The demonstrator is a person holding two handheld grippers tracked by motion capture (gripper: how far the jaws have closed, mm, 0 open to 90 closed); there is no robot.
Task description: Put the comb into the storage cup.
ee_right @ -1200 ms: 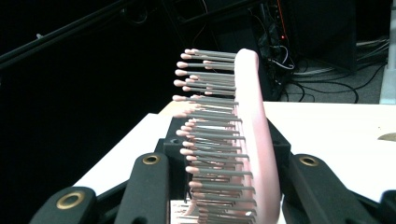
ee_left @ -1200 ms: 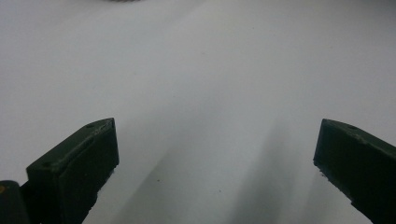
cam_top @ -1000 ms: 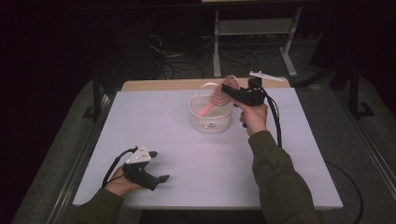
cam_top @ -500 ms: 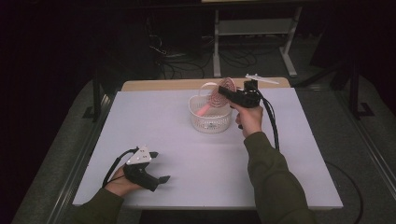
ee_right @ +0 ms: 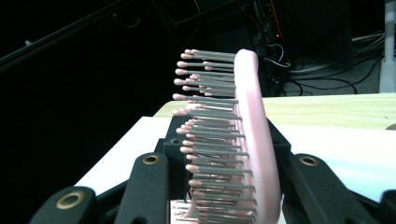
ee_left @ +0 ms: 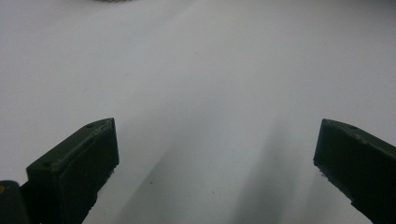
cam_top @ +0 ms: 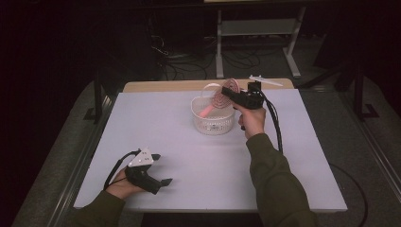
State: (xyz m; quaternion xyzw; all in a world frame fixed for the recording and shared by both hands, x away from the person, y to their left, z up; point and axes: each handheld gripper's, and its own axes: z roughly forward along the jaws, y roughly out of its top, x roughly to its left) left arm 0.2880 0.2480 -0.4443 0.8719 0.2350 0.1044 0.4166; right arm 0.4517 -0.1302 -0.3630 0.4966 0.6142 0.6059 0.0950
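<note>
right hand-held gripper (cam_top: 231, 94) pinching pink hairbrush (cam_top: 226, 91) | brush has lifted slightly higher over white basket (cam_top: 213, 119) near tabletop's far edge | removal likely underway | left hand-held gripper (cam_top: 158, 170) spread, idle at near-left corner

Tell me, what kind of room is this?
Probably a lab or workshop set up for recording. A white-topped work table stands in a dark room, tangled black cables lie on the floor behind it, and a grey metal stand sits at the back.
</note>
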